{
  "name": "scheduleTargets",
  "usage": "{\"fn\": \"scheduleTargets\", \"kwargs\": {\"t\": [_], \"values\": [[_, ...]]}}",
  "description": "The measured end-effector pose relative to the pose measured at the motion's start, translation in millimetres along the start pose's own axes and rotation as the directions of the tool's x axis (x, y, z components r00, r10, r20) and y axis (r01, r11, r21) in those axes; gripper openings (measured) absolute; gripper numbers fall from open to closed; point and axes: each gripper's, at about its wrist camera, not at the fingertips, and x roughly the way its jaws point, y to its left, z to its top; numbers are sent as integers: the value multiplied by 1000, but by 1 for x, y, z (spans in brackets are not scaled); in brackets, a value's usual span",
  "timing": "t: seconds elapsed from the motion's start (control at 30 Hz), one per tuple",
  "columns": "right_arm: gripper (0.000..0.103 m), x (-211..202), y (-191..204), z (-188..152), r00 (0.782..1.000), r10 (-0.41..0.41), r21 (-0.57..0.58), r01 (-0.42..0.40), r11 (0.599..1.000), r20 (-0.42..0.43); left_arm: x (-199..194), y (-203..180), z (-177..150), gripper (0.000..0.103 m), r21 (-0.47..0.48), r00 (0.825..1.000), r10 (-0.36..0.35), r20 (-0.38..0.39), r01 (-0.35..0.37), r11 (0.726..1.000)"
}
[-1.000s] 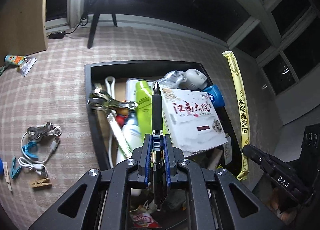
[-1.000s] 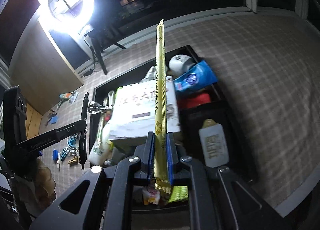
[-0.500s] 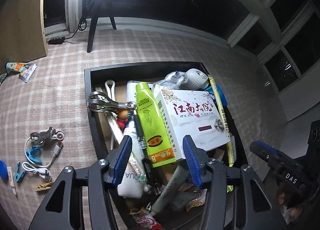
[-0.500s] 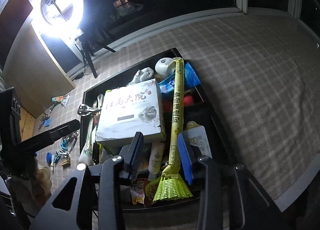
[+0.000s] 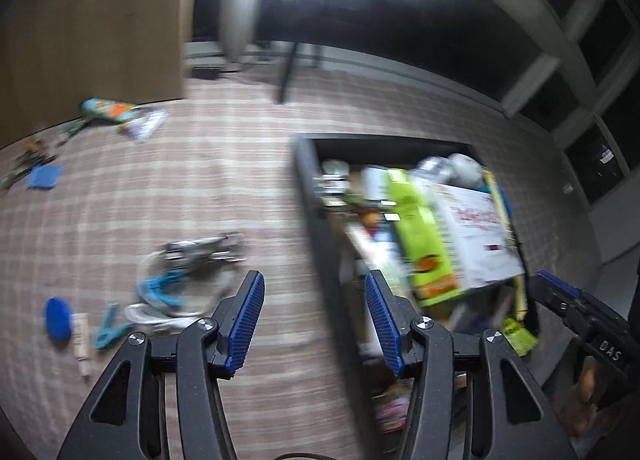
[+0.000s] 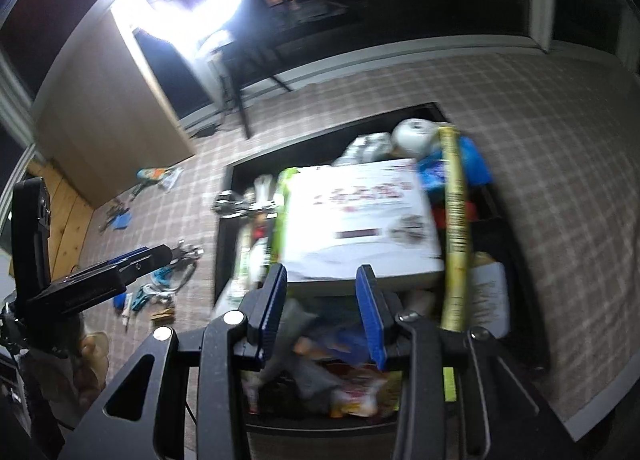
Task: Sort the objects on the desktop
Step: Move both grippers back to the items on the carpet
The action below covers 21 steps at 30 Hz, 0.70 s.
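Both views are smeared by motion. My left gripper stands open and empty over the left rim of the black tray. To its left on the checked cloth lie a tangle of cable and metal clips, a teal clip, a blue round piece and a small white tube. My right gripper is open and empty above the near edge of the white box in the tray. A long yellow packet lies in the tray beside the box.
The tray is crowded: a green bottle, a blue pack, a white round object, a yellow-green shuttlecock. A blue square and a colourful packet lie far left by a wooden panel. A ring light glares behind.
Both grippers opened, leaving the black pen and the yellow packet in the tray. Since then the left gripper has swung left over the tray's rim, and the right one has shifted left.
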Motion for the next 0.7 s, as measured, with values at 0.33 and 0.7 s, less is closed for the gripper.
{"fn": "scheduleTargets", "kwargs": {"t": [0.33,0.7], "values": [[36,41,106,-20,991,99,-177,-114,978,-93,-28,146,-27,49,-142,989,147,-16,-147,979],[37,110,202,-77,947,127,-272,-211,939,-295,-19,236,-61,49,-127,979,184,-89,-194,973]]}}
